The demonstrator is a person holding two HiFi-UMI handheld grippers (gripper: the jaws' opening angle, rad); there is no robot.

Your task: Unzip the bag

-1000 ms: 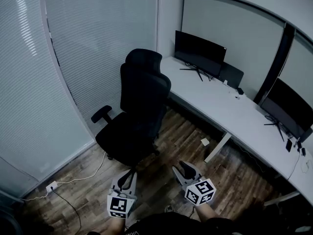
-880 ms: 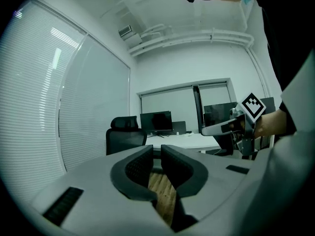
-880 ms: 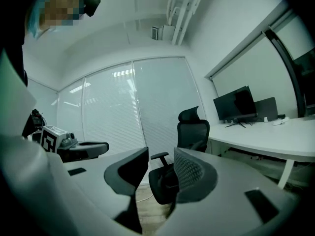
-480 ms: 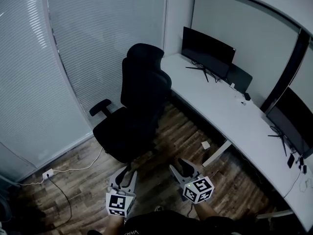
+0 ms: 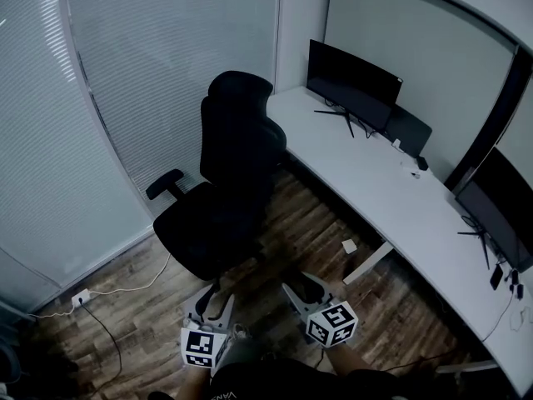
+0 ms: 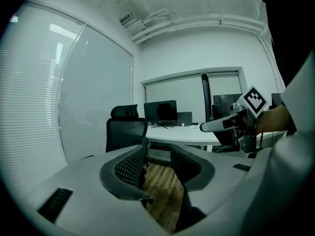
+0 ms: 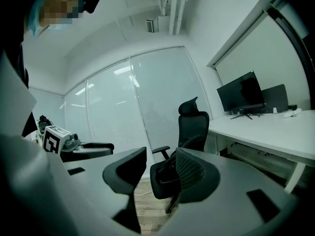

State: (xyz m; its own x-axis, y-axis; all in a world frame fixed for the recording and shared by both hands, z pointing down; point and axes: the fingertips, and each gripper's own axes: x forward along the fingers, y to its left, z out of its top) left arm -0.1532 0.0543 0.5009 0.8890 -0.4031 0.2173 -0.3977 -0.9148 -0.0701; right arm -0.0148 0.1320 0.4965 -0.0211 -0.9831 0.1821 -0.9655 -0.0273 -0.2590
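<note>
Bag, if that is what the dark flat thing (image 5: 407, 129) propped against the wall just beside the monitor (image 5: 351, 79) is, stands on the long white counter (image 5: 391, 198), well apart from both grippers; I cannot tell for sure what it is. A second monitor (image 5: 498, 213) stands further along the same counter.

In the head view the left gripper (image 5: 216, 300) and the right gripper (image 5: 306, 290) are held low and side by side over the wooden floor (image 5: 291, 240), both aimed towards a black office chair (image 5: 229, 182) that stands between the white blinds (image 5: 166, 57) and the counter. A small white thing (image 5: 349, 246) lies on the floor under the counter's edge, and a white cable (image 5: 125, 288) runs across the floor from a socket near the blinds.

The left gripper's fingers (image 6: 129, 165) have just been opening and stand moderately apart, with only floor showing between them. The right gripper's fingers (image 7: 193, 173) have also just been opening and stand wide, gripping nothing, with the chair seen beyond the gap.
</note>
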